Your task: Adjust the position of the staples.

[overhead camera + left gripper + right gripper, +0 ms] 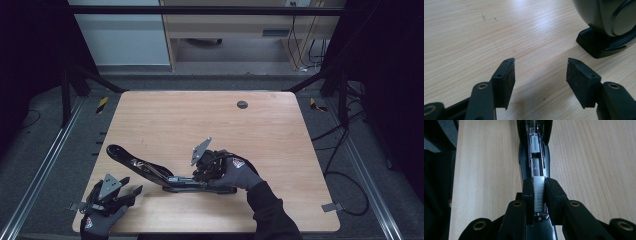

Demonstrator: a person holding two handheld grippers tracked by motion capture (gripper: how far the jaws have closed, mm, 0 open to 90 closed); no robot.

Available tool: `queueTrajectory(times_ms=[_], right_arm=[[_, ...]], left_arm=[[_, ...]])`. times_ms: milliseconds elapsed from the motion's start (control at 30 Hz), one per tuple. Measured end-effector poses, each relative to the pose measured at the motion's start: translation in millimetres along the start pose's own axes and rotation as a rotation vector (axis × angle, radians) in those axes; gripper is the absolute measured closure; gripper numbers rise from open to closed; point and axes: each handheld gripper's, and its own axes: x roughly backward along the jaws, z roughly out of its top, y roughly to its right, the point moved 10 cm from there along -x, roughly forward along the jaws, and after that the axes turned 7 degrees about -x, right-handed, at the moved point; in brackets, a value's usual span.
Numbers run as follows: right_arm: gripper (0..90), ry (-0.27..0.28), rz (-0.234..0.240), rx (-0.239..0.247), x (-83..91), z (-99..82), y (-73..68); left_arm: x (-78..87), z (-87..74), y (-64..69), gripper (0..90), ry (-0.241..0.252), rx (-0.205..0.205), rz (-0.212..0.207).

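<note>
Staple strip pinched over an opened stapler

The right gripper has its jaws clenched on a strip of staples, holding it lengthwise right over the magazine channel of the black stapler, which lies opened out near the front of the wooden table; I'd guess the strip is lined up so it can drop into the track. The left gripper rests apart, at the table's front left corner, jaws spread with nothing between them, probably waiting to steady the body.
</note>
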Motion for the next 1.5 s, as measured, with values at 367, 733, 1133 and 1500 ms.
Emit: queueTrajectory(times_ms=[367, 733, 1133, 1500], right_arm=[[78.1, -0.022, 0.004, -0.005, -5.2, -4.8, 2.5], [78.1, -0.023, -0.001, -0.003, -6.8, -6.8, 4.9], [78.1, -0.035, -0.003, -0.002, -9.0, -8.9, 5.5], [78.1, -0.038, -0.003, 0.002, -10.6, -10.5, 5.7]], left_arm=[[-0.6, -0.3, 0.2, 39.7, -0.001, 0.003, -0.002], [-0.4, -0.3, 0.1, 39.7, -0.001, 0.003, -0.002], [-0.4, -0.3, 0.0, 39.7, 0.0, 0.004, -0.001], [-0.5, -0.2, 0.2, 39.7, 0.001, 0.004, -0.002]])
